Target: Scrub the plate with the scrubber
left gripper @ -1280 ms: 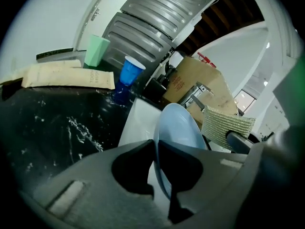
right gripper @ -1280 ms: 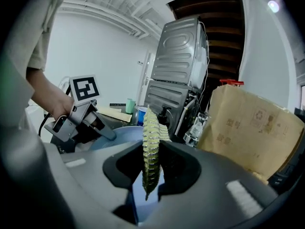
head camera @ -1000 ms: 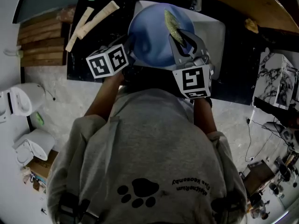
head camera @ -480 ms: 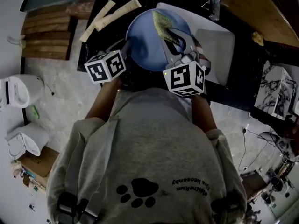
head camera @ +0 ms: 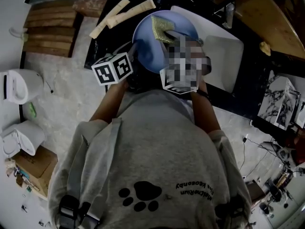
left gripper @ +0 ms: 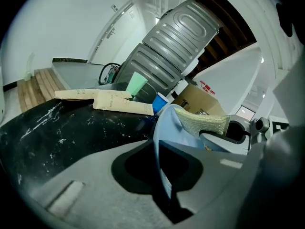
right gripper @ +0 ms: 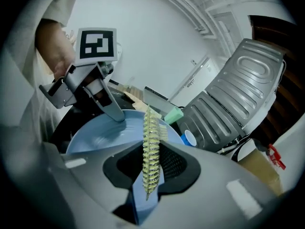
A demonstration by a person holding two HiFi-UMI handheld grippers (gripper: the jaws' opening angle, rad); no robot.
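Grips blue plate (head camera: 147, 44) by rim in left claw (left gripper: 162, 175), top centre, over black marbled bench (left gripper: 57, 128) beside white sink (head camera: 226, 56); presses yellow-green scrubber (head camera: 162, 28), pinched in right claw (right gripper: 148, 171), against its upper part. Pale speckled floor (head camera: 62, 87), wooden slats (head camera: 47, 23) upper left.

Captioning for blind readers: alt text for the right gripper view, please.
The right gripper pinches a thin yellow-green scrubber pad edge-on over a round light-blue plate, whose far rim the left gripper clamps. Behind stand a small blue cup and a grey ribbed metal panel.
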